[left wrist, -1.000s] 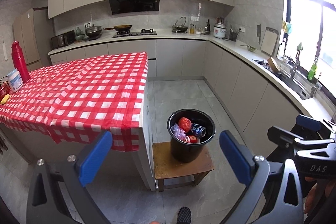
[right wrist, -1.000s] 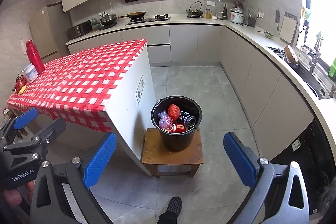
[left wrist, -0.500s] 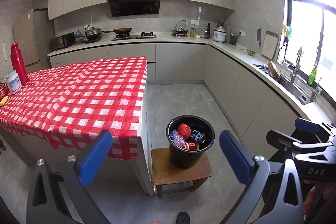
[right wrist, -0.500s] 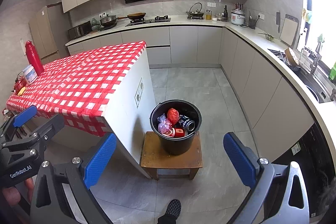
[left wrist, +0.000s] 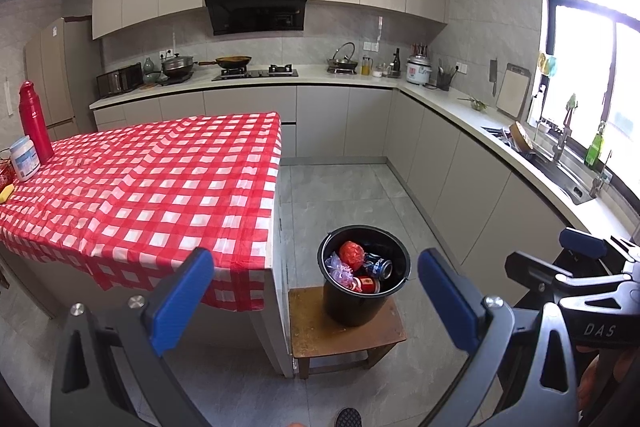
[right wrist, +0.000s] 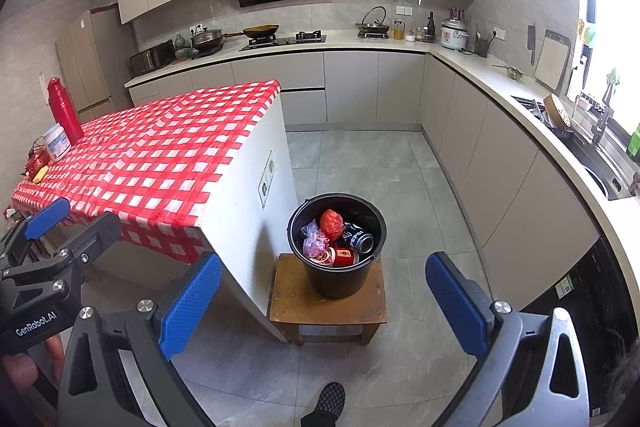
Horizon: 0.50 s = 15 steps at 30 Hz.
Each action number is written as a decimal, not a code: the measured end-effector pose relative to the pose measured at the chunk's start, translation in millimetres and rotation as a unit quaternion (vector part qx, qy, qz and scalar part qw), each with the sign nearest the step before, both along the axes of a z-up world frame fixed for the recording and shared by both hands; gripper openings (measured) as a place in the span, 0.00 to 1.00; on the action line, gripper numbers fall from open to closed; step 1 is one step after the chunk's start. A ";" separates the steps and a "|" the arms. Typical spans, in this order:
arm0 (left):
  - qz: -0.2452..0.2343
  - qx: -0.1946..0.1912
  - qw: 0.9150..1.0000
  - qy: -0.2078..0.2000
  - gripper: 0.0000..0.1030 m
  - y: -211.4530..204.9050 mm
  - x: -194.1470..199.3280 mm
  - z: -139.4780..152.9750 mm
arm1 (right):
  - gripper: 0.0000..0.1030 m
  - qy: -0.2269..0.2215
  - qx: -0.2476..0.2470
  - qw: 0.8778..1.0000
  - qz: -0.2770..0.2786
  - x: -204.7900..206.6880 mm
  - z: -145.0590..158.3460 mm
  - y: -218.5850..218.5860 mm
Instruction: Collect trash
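The round black plastic bucket (right wrist: 337, 247) was seen on a low brown wooden stool (right wrist: 328, 301), trash inside. Both grippers (left wrist: 314, 303) (right wrist: 322, 301) were held above it, fingers spread, empty. It was judged light, rigid, best taken by the rim.

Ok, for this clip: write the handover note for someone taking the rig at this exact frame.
Left gripper: open, empty, held high. Right gripper: open, empty, likewise.
Black bucket stands on the wooden stool beside the island; inside are a Pepsi can, a red can, a red wad and a crumpled clear bag.
Done: that trash is binned; the checked tablecloth shows no loose trash.
Left: check the items at its far end.
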<state>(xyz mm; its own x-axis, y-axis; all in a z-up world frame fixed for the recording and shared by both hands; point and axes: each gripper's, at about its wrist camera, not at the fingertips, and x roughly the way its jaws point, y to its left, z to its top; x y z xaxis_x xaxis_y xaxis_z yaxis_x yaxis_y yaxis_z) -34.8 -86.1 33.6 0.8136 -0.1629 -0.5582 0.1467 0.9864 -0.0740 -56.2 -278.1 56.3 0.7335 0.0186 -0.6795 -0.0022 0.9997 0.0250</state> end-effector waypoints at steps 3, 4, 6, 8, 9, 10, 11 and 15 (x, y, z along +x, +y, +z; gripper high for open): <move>0.000 -0.001 1.000 0.001 1.00 2.3 1.4 0.4 | 1.00 0.000 0.001 1.000 0.001 0.4 0.0 1.3; 0.001 -0.001 1.000 0.000 1.00 1.8 1.6 0.5 | 1.00 0.000 -0.001 1.000 0.000 0.5 0.3 1.7; 0.000 -0.001 1.000 0.000 1.00 2.3 2.3 0.8 | 1.00 0.000 0.001 1.000 0.000 0.5 0.7 2.0; -0.002 0.000 1.000 -0.001 1.00 3.0 2.6 1.1 | 1.00 -0.001 -0.001 1.000 0.000 0.8 1.6 2.2; -0.002 0.000 1.000 -0.001 1.00 3.5 3.1 1.0 | 1.00 -0.001 -0.001 1.000 0.000 0.8 2.0 2.0; -0.003 -0.001 1.000 -0.001 1.00 3.4 3.1 1.1 | 1.00 -0.001 0.000 1.000 0.000 0.5 2.8 1.6; -0.002 -0.002 1.000 -0.002 1.00 3.5 3.3 1.5 | 1.00 -0.002 0.000 1.000 -0.001 0.4 3.1 2.0; -0.004 -0.003 1.000 -0.003 1.00 3.7 2.8 2.8 | 1.00 -0.003 -0.001 1.000 -0.003 1.0 4.3 2.0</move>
